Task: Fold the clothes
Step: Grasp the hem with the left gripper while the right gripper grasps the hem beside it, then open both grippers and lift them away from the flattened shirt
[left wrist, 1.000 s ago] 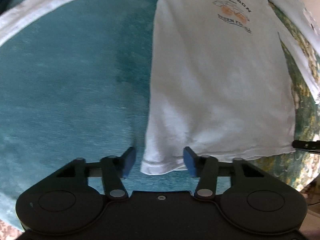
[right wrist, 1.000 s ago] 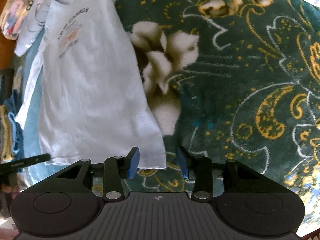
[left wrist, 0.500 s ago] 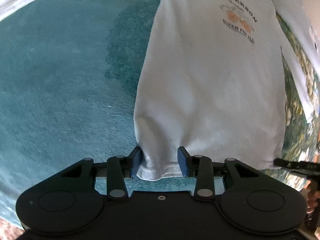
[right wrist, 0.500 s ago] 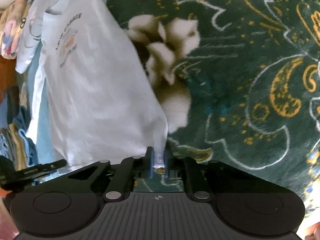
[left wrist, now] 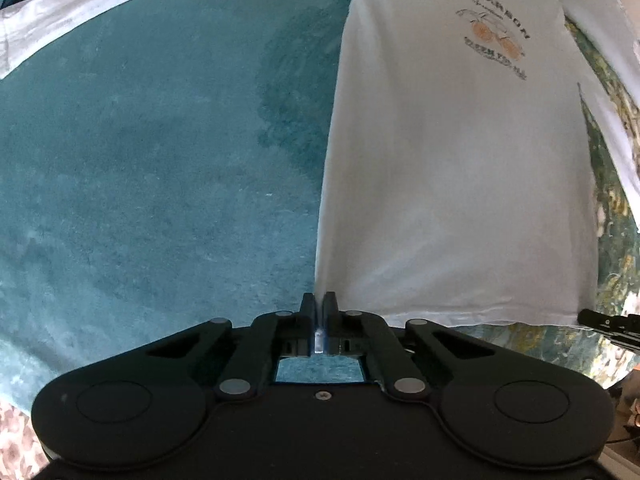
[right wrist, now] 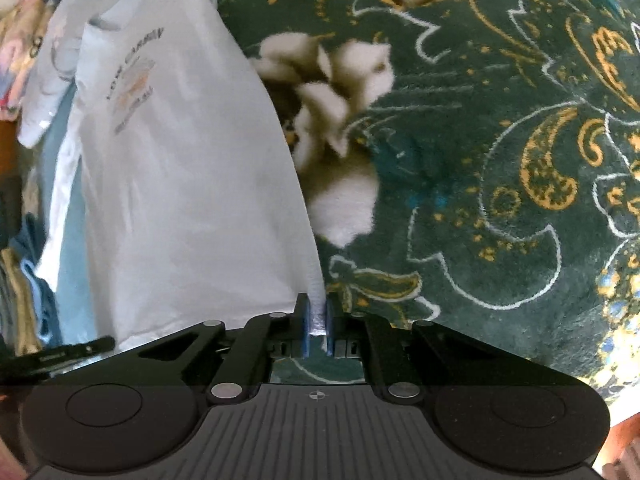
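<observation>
White T-shirt (left wrist: pixel 452 184) lies flat ahead of both tools; left hand-held gripper (left wrist: pixel 319 307) and right hand-held gripper (right wrist: pixel 317 312) each clamp a hem corner, likely for folding it forward

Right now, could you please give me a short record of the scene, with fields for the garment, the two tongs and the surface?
garment: white T-shirt, front print up, lying flat
left tongs: shut on the shirt's bottom hem corner at its left edge
right tongs: shut on the opposite bottom hem corner
surface: teal blanket under the left side, dark green patterned blanket under the right
fold: not yet begun; body still at full length
</observation>
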Action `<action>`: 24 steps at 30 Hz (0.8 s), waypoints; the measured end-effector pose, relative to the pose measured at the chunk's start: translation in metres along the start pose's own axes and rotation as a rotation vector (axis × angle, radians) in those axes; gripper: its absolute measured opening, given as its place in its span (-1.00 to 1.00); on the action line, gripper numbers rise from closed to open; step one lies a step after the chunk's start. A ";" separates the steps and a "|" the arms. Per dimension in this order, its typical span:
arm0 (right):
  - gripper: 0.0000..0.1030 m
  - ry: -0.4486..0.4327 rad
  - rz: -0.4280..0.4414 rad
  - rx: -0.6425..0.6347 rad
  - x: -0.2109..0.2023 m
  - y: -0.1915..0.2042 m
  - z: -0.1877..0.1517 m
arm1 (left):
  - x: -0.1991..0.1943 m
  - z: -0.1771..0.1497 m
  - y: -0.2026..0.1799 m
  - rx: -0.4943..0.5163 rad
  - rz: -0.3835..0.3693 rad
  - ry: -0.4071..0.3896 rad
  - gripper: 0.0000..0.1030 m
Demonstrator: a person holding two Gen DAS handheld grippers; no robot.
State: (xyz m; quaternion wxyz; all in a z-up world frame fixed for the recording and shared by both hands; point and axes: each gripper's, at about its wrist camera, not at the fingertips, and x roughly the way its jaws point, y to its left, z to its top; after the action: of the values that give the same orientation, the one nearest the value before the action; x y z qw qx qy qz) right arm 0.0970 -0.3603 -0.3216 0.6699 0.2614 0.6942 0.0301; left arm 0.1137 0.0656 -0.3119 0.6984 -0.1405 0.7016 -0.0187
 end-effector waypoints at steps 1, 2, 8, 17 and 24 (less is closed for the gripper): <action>-0.88 0.003 -0.008 -0.003 0.002 0.000 0.001 | 0.001 0.002 0.000 0.002 0.006 0.002 -0.97; -0.88 0.006 -0.017 -0.006 0.004 0.001 0.001 | 0.003 0.004 -0.001 0.005 0.012 0.004 -0.97; -0.88 0.011 -0.040 0.007 0.010 0.001 0.005 | 0.009 0.011 -0.004 0.019 0.042 0.015 -0.94; -0.60 -0.054 -0.066 -0.066 -0.008 0.027 0.005 | -0.011 0.012 -0.004 -0.011 0.008 -0.056 -0.29; -0.27 -0.143 -0.090 -0.128 -0.035 0.054 0.013 | -0.050 0.007 0.005 -0.085 -0.038 -0.198 0.35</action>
State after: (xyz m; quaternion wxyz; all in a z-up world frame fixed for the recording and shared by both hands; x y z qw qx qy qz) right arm 0.1261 -0.3318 -0.2693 0.7337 0.1881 0.6525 0.0254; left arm 0.1189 0.0823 -0.2646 0.7573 -0.1846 0.6263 0.0120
